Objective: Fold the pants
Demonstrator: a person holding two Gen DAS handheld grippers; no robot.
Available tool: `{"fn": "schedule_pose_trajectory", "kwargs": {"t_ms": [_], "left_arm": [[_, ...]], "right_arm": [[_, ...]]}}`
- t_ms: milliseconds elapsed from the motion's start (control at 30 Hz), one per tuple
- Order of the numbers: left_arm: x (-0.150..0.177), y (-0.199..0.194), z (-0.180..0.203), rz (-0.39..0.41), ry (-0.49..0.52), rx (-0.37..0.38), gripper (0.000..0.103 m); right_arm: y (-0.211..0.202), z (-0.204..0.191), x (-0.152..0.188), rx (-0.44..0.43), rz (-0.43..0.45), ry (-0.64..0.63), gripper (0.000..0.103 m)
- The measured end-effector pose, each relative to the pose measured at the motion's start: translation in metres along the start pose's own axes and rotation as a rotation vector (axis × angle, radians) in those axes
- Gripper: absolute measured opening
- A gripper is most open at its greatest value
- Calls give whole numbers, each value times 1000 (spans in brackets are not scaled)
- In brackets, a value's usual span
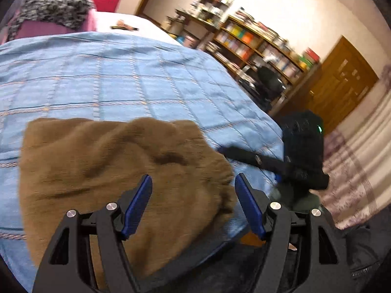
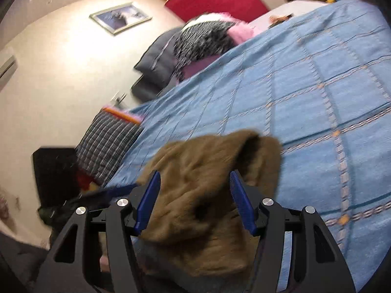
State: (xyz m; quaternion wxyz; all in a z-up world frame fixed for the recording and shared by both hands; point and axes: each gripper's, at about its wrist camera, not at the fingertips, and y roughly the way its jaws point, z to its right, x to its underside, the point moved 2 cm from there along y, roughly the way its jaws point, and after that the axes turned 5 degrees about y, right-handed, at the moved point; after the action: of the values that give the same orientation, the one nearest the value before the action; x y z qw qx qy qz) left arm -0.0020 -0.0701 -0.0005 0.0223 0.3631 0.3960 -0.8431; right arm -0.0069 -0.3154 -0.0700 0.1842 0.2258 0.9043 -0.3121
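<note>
Brown pants [image 1: 122,171] bunched in a thick wad on blue bedspread [image 1: 122,73] at bed's near edge, just ahead of both spread, empty claws, left claw [image 1: 193,205] and right claw [image 2: 194,200], neither clearly nearer.

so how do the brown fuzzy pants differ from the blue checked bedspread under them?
The brown fuzzy pants are plain and plush; the blue checked bedspread is a flat weave with gridlines. The pants sit bunched in a compact pile near the bed's edge; the bedspread lies spread smooth across the bed. Both are soft fabric, and neither is gripped.
</note>
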Motion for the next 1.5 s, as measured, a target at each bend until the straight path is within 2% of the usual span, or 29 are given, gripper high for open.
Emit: {"fn": "schedule_pose_trajectory", "kwargs": {"t_ms": [67, 133, 167, 233, 300, 400, 467, 567, 633, 733, 767, 800, 833, 1000, 1133, 1200, 1300, 1433, 1500], "left_arm": [[0, -12, -15, 28, -21, -46, 70], [-1, -20, -26, 50, -32, -85, 70], [-2, -23, -32, 59, -38, -102, 71], [0, -29, -44, 78, -60, -123, 71], [2, -33, -54, 88, -93, -132, 71], [8, -31, -60, 83, -108, -124, 71], [13, -26, -60, 65, -99, -122, 71], [26, -14, -60, 14, -88, -119, 71], [34, -5, -57, -8, -87, -113, 71], [47, 6, -53, -39, -78, -127, 74], [49, 7, -50, -42, -59, -143, 75], [50, 9, -44, -45, -21, -164, 76], [50, 9, -40, -45, -6, -170, 76], [47, 8, -25, -29, 33, -150, 77], [44, 13, -13, -31, 60, -142, 77], [45, 17, -11, -36, 68, -139, 77], [47, 22, -10, -42, 67, -137, 77], [50, 28, -11, -47, 65, -134, 79], [52, 32, -14, -54, 60, -124, 79]], "right_arm": [[8, -3, 8, 18, -32, -10, 54], [13, -5, 14, 37, -56, -20, 38], [14, -8, 17, 53, -58, -32, 35], [10, -14, 17, 67, -47, -58, 22], [-7, -26, 13, 49, -20, -83, 19], [-27, -38, 12, 62, 1, -129, 19], [-29, -37, 17, 110, -30, -155, 19], [-11, -17, 39, 204, -117, -141, 19], [-1, -1, 50, 218, -148, -105, 19], [-3, 7, 48, 195, -131, -54, 20], [-5, 5, 46, 198, -124, -62, 23], [-7, 2, 44, 221, -114, -82, 35], [-9, 2, 43, 234, -105, -96, 41], [-22, -17, 15, 297, 29, -174, 42], [-11, -33, -6, 221, 94, -175, 42], [6, -41, -12, 213, 99, -205, 42], [34, -40, -15, 253, 75, -248, 42], [57, -2, -15, 374, 50, -193, 42], [60, 19, -13, 361, 48, -136, 43]]}}
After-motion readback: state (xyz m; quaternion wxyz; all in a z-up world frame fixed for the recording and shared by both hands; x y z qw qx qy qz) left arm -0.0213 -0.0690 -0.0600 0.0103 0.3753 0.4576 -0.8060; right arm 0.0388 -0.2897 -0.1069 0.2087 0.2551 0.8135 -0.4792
